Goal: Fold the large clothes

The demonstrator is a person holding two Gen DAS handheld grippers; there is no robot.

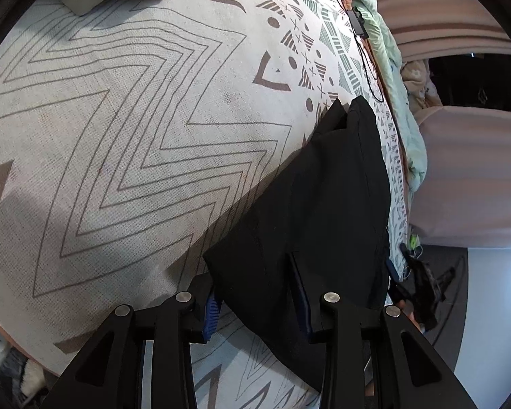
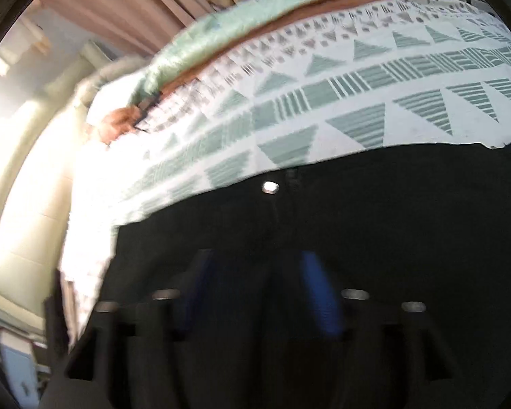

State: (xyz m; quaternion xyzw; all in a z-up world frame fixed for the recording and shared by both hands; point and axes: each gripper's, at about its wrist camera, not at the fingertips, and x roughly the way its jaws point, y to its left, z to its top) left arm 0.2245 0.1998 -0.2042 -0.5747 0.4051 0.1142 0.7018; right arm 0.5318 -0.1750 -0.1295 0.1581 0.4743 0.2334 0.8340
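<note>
Black garment (image 1: 310,204), lying folded lengthwise on the patterned bedspread (image 1: 119,119) near its curtain-side edge — left gripper (image 1: 259,293) clamping its near end, right gripper (image 2: 262,283) hovering released above it — mid-fold, next likely needing a fresh right-hand grasp.
</note>
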